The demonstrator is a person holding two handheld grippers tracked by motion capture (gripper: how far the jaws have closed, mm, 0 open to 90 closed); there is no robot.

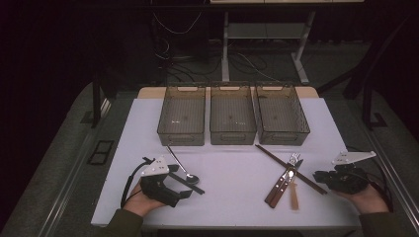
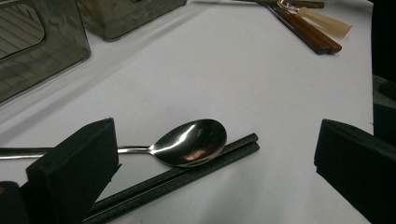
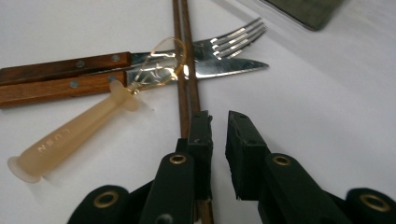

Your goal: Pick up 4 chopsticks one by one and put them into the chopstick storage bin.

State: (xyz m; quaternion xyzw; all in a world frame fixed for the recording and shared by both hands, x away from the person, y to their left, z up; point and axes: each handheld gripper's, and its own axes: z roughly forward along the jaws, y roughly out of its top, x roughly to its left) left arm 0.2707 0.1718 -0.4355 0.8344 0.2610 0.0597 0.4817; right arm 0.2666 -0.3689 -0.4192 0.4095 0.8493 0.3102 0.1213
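Three clear smoky plastic bins in a row along the table's (image 1: 232,197) far edge: left bin (image 1: 182,114), middle bin (image 1: 232,113), right bin (image 1: 281,114). All rectangular, ribbed floors, handle cutouts, nothing visible inside any.

Steel spoon (image 2: 191,142), shiny oval bowl, thin straight handle; it lies just in front of the left bin, handle running up toward that bin's near right corner, bowl at the near end. Bowl rests against a pair of black chopsticks (image 2: 187,175), matte, square-edged, lying crosswise under the bowl.

Left gripper (image 1: 184,190) sits near the spoon bowl on the person's side, jaws wide apart, spoon bowl and black chopsticks between them, pads not touching either.

In front of the right bin: brown wooden chopsticks (image 3: 184,65), long axis running diagonally from that bin's near left corner out to the right gripper (image 3: 218,126). Across them lie a fork (image 3: 233,39) and knife (image 3: 224,69), both steel with riveted wooden handles, side by side, tips toward the right bin. A translucent beige plastic-handled tool (image 3: 70,135) with a wire loop lies on the blades.

Right gripper: jaws slightly apart, narrow gap, tips right over the near end of the brown chopsticks; can't tell if touching, nothing clamped.
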